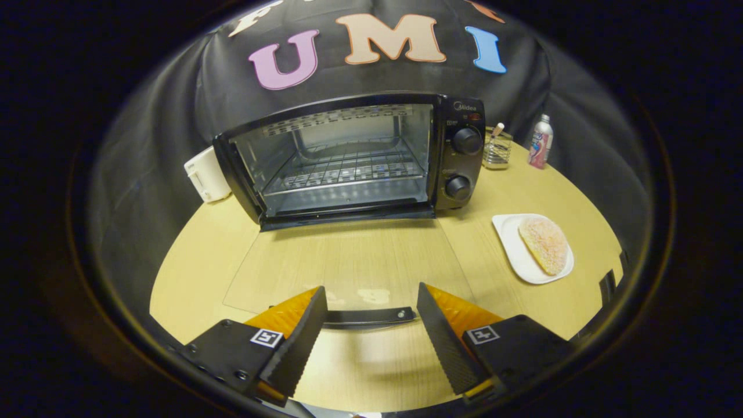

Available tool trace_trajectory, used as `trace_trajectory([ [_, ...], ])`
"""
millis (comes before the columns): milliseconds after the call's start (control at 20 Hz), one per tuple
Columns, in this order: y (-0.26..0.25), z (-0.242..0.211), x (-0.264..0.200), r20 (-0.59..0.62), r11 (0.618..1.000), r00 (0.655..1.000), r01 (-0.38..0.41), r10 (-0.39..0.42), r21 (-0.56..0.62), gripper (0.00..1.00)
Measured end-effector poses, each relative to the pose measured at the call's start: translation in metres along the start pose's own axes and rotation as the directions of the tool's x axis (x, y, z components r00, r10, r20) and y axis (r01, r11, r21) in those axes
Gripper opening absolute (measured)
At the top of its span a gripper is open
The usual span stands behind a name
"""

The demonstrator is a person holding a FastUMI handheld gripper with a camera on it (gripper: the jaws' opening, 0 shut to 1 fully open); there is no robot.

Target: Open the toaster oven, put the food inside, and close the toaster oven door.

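At centre frame the toaster oven is seen open, its glass door laid flat with the handle between the spread, empty fingers of the gripper. Food is left on the plate at right; loading and closing are judged outstanding.

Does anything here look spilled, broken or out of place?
Nothing stands out. The black toaster oven has its glass door folded flat on the wooden table, the flat bread sits on its white plate, and the open gripper holds nothing.
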State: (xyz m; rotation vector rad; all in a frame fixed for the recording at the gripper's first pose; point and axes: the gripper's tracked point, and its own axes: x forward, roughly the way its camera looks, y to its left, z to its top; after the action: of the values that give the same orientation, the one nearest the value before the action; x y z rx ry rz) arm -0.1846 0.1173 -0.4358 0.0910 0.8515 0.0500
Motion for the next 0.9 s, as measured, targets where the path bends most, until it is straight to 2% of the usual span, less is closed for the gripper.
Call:
trace_trajectory([
  [250,-0.033,0.048,-0.011,0.09,0.996,0.993,0.076,-0.079,0.038,0.98],
  [500,-0.119,0.09,-0.011,0.134,0.969,0.961,0.234,-0.242,0.076,0.98],
  [700,-0.191,0.088,-0.001,0.104,0.93,0.93,0.338,-0.353,0.144,0.98],
  [900,-0.234,0.075,0.009,0.053,0.912,0.918,0.382,-0.393,0.151,0.98],
])
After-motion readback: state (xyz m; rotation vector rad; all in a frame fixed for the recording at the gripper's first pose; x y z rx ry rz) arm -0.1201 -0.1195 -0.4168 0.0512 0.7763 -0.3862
